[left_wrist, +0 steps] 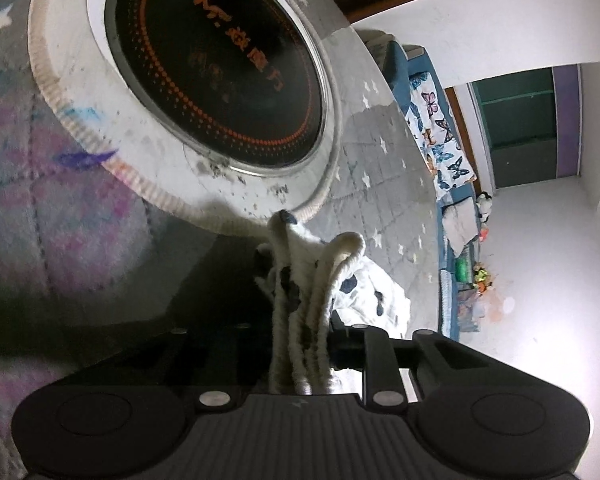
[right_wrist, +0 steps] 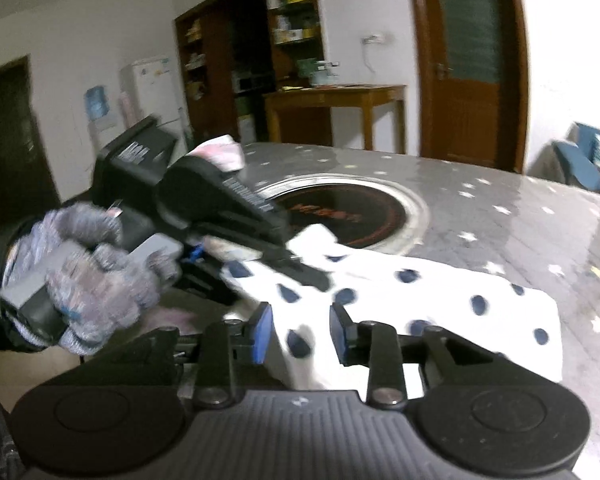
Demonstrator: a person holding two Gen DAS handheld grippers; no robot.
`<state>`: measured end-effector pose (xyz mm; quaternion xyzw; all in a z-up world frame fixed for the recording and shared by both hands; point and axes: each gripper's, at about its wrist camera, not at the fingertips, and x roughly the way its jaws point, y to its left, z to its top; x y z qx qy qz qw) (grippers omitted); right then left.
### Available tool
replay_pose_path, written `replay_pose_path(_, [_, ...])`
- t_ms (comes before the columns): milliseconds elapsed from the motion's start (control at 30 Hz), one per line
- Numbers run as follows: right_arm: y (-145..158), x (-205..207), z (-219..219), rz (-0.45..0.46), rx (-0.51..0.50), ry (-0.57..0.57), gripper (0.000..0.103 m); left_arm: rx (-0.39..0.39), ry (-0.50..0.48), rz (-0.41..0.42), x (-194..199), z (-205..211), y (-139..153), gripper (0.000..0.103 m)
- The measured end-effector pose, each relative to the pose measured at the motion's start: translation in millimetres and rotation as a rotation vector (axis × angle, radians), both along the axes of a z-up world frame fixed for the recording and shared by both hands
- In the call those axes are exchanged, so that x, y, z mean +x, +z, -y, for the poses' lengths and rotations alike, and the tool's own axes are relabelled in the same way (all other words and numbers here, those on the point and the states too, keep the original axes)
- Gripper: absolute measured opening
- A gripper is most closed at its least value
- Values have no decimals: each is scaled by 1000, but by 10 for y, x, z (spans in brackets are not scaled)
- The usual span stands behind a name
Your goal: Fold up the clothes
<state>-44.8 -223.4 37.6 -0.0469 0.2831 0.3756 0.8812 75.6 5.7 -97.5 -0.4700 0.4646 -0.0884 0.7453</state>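
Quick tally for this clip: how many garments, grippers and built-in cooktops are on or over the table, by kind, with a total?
Polka-dot garment: 1
Pink folded cloth at the far edge of the table: 1
Grippers: 2, the left gripper shut on the polka-dot garment, the right gripper open over it
Round cooktop set into the table: 1
Total: 5

- My left wrist view sits close, tilted, looking along its fingers at the round cooktop [left_wrist: 216, 68] toward 11 o'clock.
- My right wrist view looks level across the table; both share that cooktop [right_wrist: 344, 214] and the dotted garment [right_wrist: 420, 296].
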Motion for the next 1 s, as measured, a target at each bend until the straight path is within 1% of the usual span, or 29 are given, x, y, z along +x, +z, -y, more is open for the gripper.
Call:
replay_pose_path(67, [11,77,136,-14,2,-54,32,9,1,1,12,-9,-12,25])
replay_pose_path(167, [-19,264,368,-35,-31,-177,32,30,-6,16,11,1,6,25])
replay_pose_path(300, [-135,579,680,-59,-82,-354,32,48,-11,27,27,15,18,25])
replay_pose_path(333, [-182,662,761,-72,-80,-398,32,52,-14,30,31,19,21,25])
replay_pose_path(400, [-260,807,887,-107,-64,-446,33,77,-25,42,38,35,41,25])
replay_pose_path(467, [-361,932,995,-153,-39,-474,33,103,-37,53,52,70,65,25])
replay_pose_path(567, [-472,1053,1043,-216,11,-474,33,133,-54,67,71,92,98,25])
replay_pose_path(633, [-528,1078,1015,-226,25,-467,33,155,-65,78,82,100,124,25])
replay_pose_path(667, [-539,1076,996,-225,29,-462,32,167,-70,83,90,106,134,25])
replay_pose_path(700, [-545,1073,975,-227,32,-458,25,178,-75,88,99,116,144,25])
replay_pose_path(733, [-548,1070,955,-227,34,-456,21,190,-81,93,98,121,159,25])
replay_pose_path(767, [-540,1063,946,-223,34,-456,14,203,-88,99,96,126,175,25])
replay_pose_path(800, [-531,1055,936,-218,33,-456,9,215,-95,107,94,134,195,25])
replay_pose_path(867, [-497,1041,928,-201,32,-457,6,243,-110,125,100,157,243,25])
replay_pose_path(1000, [-348,1042,946,-148,39,-464,5,289,-139,165,164,226,370,25])
